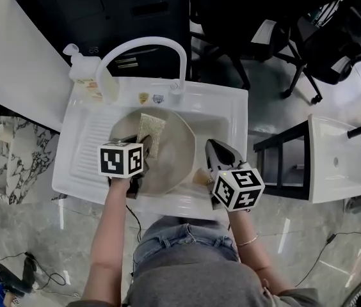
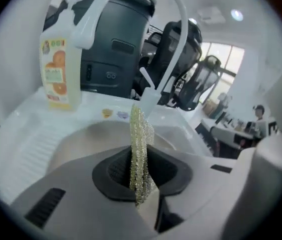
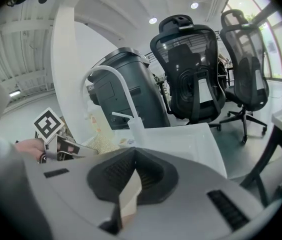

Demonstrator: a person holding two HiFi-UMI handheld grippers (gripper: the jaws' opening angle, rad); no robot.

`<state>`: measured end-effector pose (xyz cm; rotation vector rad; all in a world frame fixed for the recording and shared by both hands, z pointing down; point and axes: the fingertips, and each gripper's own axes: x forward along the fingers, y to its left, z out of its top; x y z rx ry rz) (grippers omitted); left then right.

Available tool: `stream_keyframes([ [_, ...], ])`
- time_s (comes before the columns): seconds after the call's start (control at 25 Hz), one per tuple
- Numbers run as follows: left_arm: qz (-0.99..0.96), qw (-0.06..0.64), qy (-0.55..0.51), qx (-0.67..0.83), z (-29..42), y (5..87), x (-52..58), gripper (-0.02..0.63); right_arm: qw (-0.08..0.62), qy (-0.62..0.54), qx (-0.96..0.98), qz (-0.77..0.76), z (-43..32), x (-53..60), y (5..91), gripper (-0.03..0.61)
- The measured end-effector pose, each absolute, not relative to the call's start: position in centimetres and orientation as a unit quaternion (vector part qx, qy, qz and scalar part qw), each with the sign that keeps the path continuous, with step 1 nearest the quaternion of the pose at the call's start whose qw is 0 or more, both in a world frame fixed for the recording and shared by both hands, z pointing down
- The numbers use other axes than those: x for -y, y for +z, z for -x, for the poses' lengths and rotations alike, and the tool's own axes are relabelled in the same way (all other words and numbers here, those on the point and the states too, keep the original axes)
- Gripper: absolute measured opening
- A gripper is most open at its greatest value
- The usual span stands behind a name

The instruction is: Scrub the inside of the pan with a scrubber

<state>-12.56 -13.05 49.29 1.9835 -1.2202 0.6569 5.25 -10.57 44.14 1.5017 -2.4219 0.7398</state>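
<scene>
Clamping the scrubber (image 1: 150,130) upright between the left gripper's (image 1: 142,140) 2 jaws, low over the pan (image 1: 175,153) lying in the white sink (image 1: 233,107). Holding the right gripper (image 1: 214,147) just right of the pan, jaws pressed together on nothing.

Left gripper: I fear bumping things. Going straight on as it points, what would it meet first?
Probably the faucet, near its base: it stands dead ahead beyond the scrubber held in the jaws. Depth is unclear; the pan seems to lie below that line.
</scene>
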Motion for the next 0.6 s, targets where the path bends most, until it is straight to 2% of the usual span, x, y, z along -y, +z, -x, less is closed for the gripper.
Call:
stream_keyframes([
  [0.24, -0.748, 0.507, 0.154, 0.399, 7.2, 51.0, 11.3, 0.069, 0.092, 0.254, 0.813, -0.515, -6.2, 9.7, 44.1, 0.011],
  [0.48, -0.723, 0.581, 0.198, 0.316, 4.2, 54.2, 7.7, 0.064, 0.09, 0.257, 0.816, -0.511, -6.3, 9.2, 44.2, 0.011],
  [0.6, -0.716, 0.595, 0.23, 0.283, 3.4, 55.4, 6.6, 0.063, 0.09, 0.258, 0.818, -0.506, -6.2, 9.3, 44.3, 0.011],
])
